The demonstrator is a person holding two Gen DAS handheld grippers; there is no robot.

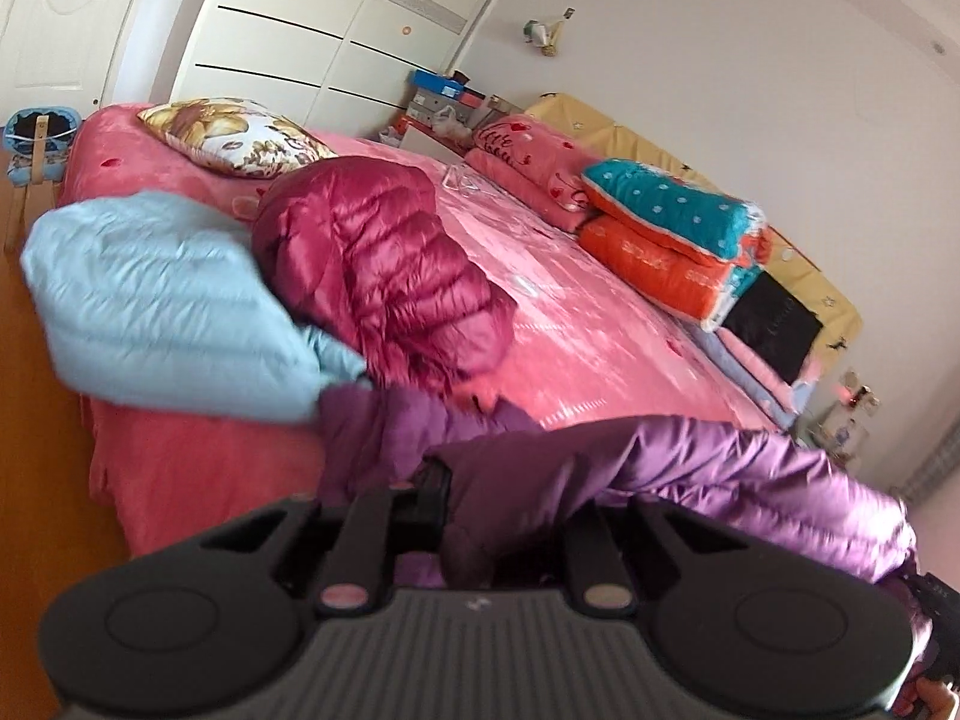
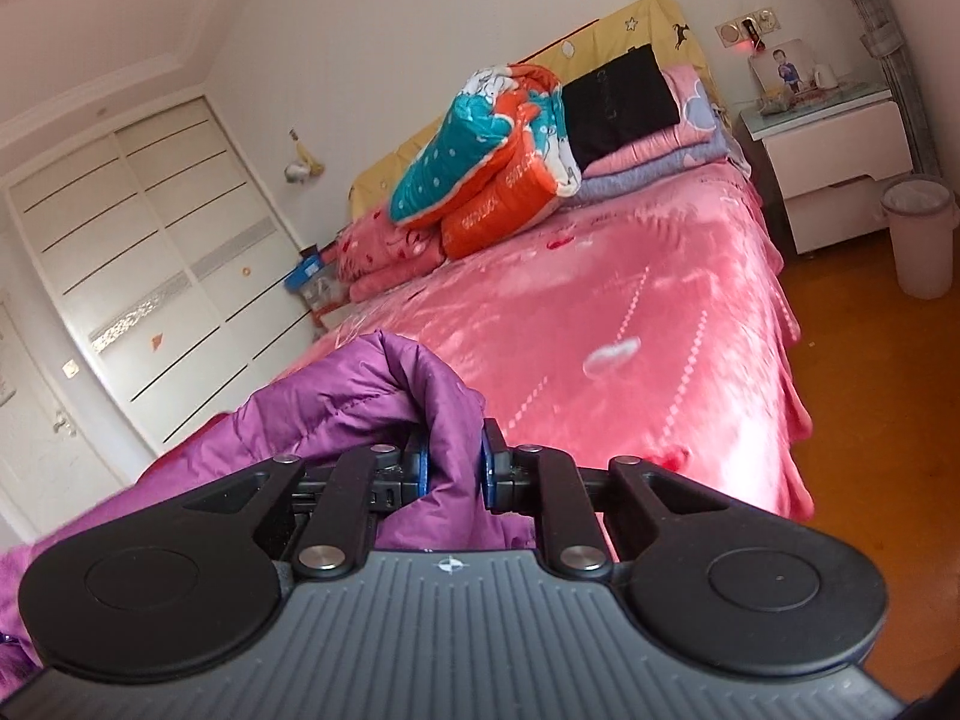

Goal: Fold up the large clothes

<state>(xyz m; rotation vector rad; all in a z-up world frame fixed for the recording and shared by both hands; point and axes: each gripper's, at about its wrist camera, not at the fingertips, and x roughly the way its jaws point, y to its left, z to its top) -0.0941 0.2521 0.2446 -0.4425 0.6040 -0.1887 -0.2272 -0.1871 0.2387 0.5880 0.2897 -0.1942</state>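
— Purple puffer jacket [image 2: 336, 408], where is it?

— At the near edge of the pink bed [image 2: 600, 300], bunched up. The right gripper [image 2: 453, 474] is clenched on a fold of it. The left gripper [image 1: 480, 498] pinches another part of the same jacket [image 1: 690, 468].

— Anything else nearby?

— A maroon jacket [image 1: 384, 264] lies further in, with a light blue one [image 1: 162, 306] to its left, touching it. Folded quilts [image 2: 486, 168] are stacked at the far end by the yellow headboard [image 2: 660, 18]. A white wardrobe [image 1: 336, 24] stands beyond.
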